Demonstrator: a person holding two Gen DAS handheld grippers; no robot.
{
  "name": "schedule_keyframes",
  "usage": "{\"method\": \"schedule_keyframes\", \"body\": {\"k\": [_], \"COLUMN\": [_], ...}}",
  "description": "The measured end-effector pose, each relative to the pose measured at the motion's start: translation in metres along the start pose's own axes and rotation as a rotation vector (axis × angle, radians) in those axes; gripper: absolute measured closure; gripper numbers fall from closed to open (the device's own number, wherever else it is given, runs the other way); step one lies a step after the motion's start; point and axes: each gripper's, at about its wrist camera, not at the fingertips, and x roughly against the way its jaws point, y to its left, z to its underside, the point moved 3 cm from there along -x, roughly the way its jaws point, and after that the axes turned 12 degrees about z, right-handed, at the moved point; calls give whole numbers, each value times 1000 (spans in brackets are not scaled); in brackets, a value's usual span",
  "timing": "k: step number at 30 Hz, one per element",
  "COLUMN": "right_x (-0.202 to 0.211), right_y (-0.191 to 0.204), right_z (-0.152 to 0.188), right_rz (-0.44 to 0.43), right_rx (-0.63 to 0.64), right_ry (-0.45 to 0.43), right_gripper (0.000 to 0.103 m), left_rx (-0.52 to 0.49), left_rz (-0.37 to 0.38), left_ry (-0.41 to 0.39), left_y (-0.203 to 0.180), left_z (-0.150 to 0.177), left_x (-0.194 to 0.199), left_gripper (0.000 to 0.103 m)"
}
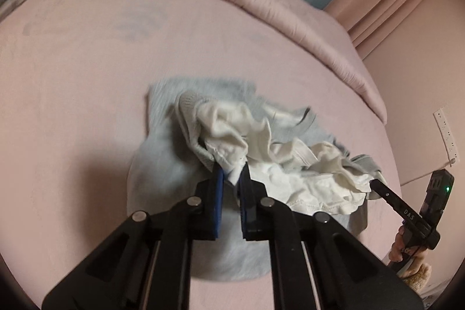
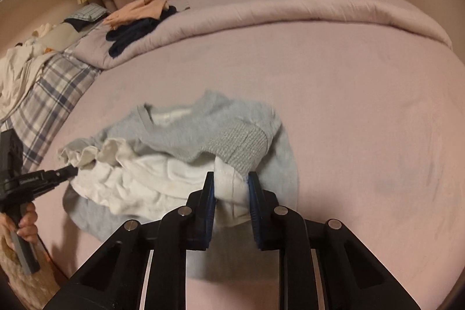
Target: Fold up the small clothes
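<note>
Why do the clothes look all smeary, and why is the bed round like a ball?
Left wrist view: the clothes are motion-blurred, while the left gripper stays sharper; the fisheye lens bends the bed into a dome. Right wrist view: same blur on the clothes, same bulge, dark corners, dim warm light.
</note>
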Motion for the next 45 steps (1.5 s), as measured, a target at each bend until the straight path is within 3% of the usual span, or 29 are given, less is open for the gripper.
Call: {"method": "schedule_keyframes", "body": {"k": [5,16,17,18,19,20,21,22,23,25,29,32,39,45], "right_x": [-5,-68,-70,-73,-74,-74,-72,-67,-62,-53,-31,-23,-28,-34], "right_y": [10,2,1,0,-2,-4,-7,-10,-14,-23,-49,-59,-51,-35], "right_z": [-31,-66,-67,-67,-67,-66,-65,-63,-63,-62,-56,-42,-9,13], "right_rz": [22,6,14,21,24,33,37,36,33,43,31,7,20,34], "right_rx": [18,-111,-120,-134,-149,-167,-180,-190,-195,-209,-292,-318,-225,-143], "right_ry": [-44,14,15,21,31,36,31,15,2,-7,-31,-6,80,125], "right_gripper": [82,83,81,72,57,49,36,30,28,23,20,19,19,19], "left_rx": [-10,128,137,134,123,106,80,49,20,-8,12,6,47,144], "left_rz": [-11,-3,4,12,18,21,15,-3,-34,-82,-50,-70,-133,-57], "left_ry": [-32,-28,-31,-33,-37,-47,-65,-75,-77,-81,-92,-70,-3,52], "left_y": [-3,24,24,21,17,13,9,5,2,-1,0,4,30,48], "left_z": [-27,-62,-64,-64,-64,-63,-62,-62,-61,-60,-49,-34,12,37], "left_x": [-16,-60,-59,-58,-55,-50,-44,-39,-35,-26,-6,-2,-4,-15], "left_gripper": [96,93,88,84,72,54,44,30,26,26,18,18,17,19]}}
